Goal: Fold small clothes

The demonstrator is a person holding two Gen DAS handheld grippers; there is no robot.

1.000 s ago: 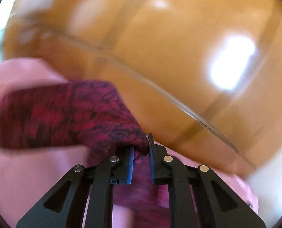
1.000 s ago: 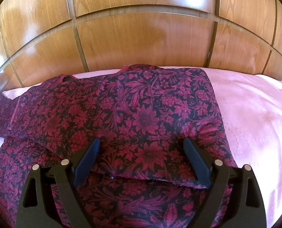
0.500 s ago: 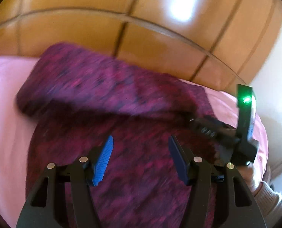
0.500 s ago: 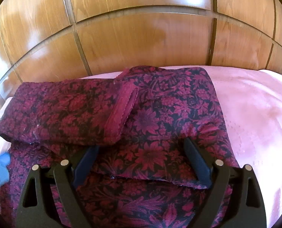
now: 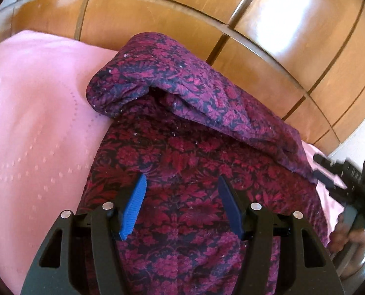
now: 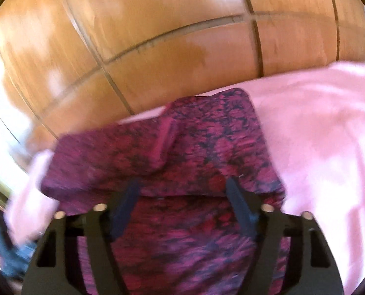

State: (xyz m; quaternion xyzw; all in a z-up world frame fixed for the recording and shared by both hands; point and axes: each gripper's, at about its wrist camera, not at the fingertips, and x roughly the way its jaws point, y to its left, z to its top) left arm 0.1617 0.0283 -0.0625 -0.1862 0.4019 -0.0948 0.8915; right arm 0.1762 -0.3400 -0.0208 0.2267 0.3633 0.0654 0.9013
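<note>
The left gripper [image 5: 180, 202] hovers with jaws apart and empty over the floral garment [image 5: 194, 184]. The right gripper [image 6: 182, 206] has just been narrowing its jaws; nothing sits between them. The garment lies on the pink bedspread [image 5: 35, 113], one side flap [image 5: 182, 91] folded across. Expect light, limp, thin fabric: pinch a hem or folded edge, not the flat middle. The right view is motion-blurred. The garment's near end is cut off. Beyond stands the wooden headboard [image 5: 207, 14].

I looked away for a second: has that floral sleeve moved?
Yes. The sleeve, which hung from the left gripper's jaws against the wood headboard, now lies folded across the garment on the pink sheet.
</note>
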